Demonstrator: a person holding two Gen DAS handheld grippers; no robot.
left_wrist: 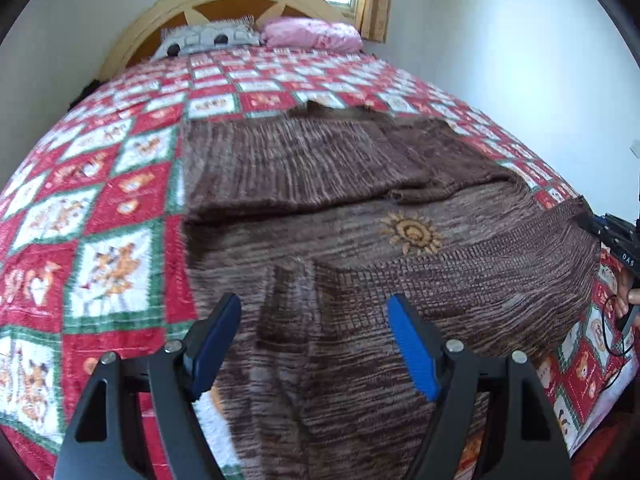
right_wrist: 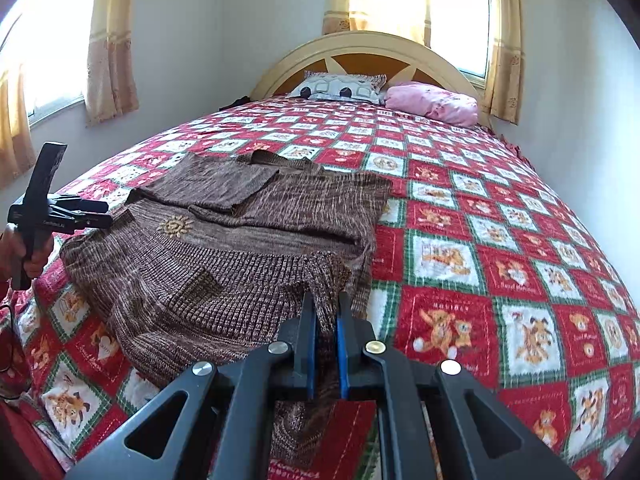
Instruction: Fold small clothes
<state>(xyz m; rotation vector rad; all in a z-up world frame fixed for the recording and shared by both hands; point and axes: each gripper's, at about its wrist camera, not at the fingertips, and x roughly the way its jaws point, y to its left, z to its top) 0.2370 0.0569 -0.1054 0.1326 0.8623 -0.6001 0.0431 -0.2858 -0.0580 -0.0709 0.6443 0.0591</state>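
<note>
A brown knitted sweater with a sun motif lies partly folded on the bed; it also shows in the right wrist view. My left gripper is open and empty just above the sweater's near part. It appears in the right wrist view at the far left. My right gripper is shut on a corner of the sweater near its hem and holds it a little above the bed. It shows at the right edge of the left wrist view, gripping the sweater's edge.
The bed is covered by a red, white and green patterned blanket. A grey pillow and a pink pillow lie by the wooden headboard. Walls and curtained windows stand close on both sides.
</note>
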